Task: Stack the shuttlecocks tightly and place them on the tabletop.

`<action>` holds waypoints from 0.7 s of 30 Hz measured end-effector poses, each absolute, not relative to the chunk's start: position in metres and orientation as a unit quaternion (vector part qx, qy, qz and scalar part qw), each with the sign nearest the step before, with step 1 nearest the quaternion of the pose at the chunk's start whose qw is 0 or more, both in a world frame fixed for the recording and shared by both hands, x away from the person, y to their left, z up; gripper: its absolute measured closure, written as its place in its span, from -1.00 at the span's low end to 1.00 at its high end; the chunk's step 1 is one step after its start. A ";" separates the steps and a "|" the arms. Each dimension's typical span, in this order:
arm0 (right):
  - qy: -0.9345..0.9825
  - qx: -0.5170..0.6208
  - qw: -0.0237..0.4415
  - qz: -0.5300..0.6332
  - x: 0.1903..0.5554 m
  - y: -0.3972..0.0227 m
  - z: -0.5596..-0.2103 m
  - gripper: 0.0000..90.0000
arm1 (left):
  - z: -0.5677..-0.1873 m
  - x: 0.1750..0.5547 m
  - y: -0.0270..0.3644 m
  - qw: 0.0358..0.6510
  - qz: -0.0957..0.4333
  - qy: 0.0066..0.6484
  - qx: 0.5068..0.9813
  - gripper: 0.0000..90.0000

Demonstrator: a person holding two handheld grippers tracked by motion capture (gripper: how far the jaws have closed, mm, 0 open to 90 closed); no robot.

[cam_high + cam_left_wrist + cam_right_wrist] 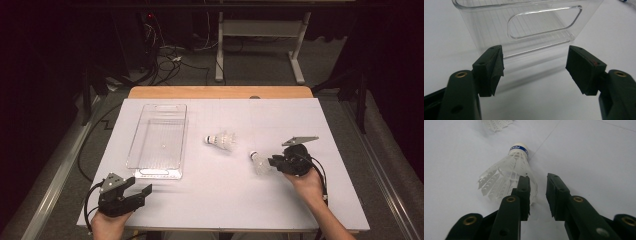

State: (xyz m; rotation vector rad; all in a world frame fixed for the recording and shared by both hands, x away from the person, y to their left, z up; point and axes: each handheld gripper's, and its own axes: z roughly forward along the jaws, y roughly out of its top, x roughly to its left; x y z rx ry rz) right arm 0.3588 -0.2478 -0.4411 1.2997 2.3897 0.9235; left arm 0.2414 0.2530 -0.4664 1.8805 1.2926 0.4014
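Reaching for near shuttlecock [259, 163] w/ right gripper [274, 162]: jaws part open, prob. not gripping. Left gripper [145, 191] jaws wide, empty. Bin [134, 150] empty; other shuttlecock [221, 141] on table [300, 120].

The left tongs [142, 192] sit low at the near left corner, held from behind by the left hand [107, 226], jaws spread wide and pointing forward. The right tongs [272, 163] lie at the right, gripped by the right hand [307, 182], pointing left, jaws parted by a narrow gap with nothing pinched between them.
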 end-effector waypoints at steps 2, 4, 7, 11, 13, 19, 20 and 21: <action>0.822 0.451 0.136 0.320 0.358 -0.249 -0.441 0.55 | -0.466 0.241 0.253 0.400 0.158 0.511 0.745 -0.30; 0.820 0.452 0.138 0.322 0.357 -0.250 -0.441 0.50 | -0.466 0.241 0.253 0.400 0.158 0.510 0.745 -0.30; 0.819 0.451 0.147 0.323 0.355 -0.249 -0.441 0.34 | -0.466 0.242 0.253 0.400 0.158 0.511 0.744 -0.30; 0.813 0.451 0.157 0.334 0.352 -0.250 -0.440 0.23 | -0.466 0.242 0.253 0.400 0.158 0.510 0.745 -0.30; 0.808 0.452 0.163 0.341 0.350 -0.251 -0.440 0.19 | -0.466 0.242 0.253 0.400 0.157 0.510 0.745 -0.31; 0.802 0.449 0.175 0.352 0.344 -0.253 -0.438 0.13 | -0.467 0.242 0.252 0.402 0.157 0.511 0.744 -0.31; 0.802 0.448 0.178 0.353 0.342 -0.253 -0.438 0.12 | -0.467 0.242 0.253 0.401 0.157 0.510 0.745 -0.30; 0.801 0.449 0.178 0.354 0.341 -0.252 -0.438 0.12 | -0.466 0.242 0.253 0.401 0.157 0.510 0.744 -0.31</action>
